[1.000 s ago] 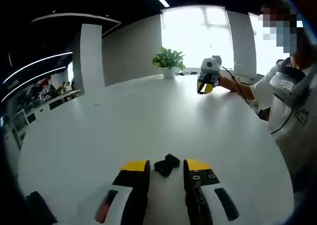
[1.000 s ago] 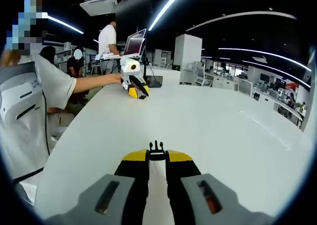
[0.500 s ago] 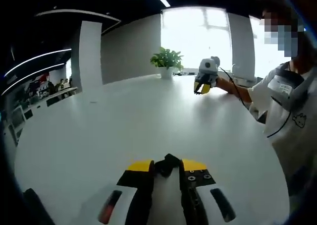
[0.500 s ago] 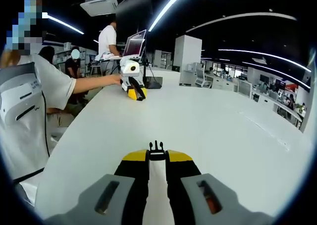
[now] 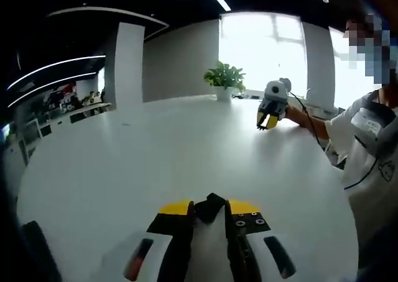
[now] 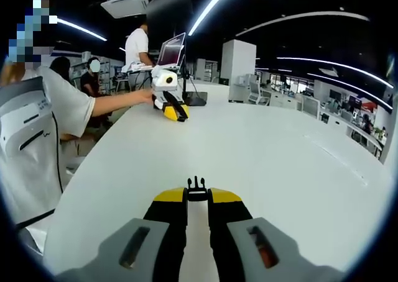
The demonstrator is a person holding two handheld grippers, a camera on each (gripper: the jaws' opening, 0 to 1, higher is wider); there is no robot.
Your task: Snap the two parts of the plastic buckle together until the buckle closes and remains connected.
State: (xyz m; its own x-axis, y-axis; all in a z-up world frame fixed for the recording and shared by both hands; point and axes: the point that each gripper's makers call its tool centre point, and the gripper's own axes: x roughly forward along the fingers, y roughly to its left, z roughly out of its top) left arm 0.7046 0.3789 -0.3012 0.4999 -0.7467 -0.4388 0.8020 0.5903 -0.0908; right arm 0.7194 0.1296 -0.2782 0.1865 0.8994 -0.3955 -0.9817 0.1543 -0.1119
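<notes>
Both halves of the buckle are pinched now, one in each gripper, well apart over the big white table

Left gripper (image 5: 210, 209), lower centre of the left gripper view, has its yellow-tipped jaws clamped on the chunky matte black plastic buckle socket (image 5: 209, 206); a second ago that piece lay loose on the smooth glossy white round table (image 5: 155, 145) between spread jaws; right gripper (image 6: 198, 196), bottom centre of the right gripper view, squeezes the thin black pronged plastic buckle clip (image 6: 197, 186), prongs sticking up, same as before; leafy green potted plant (image 5: 225, 80) sits upper centre at the far rim; open laptop (image 6: 172, 51) upper left.
</notes>
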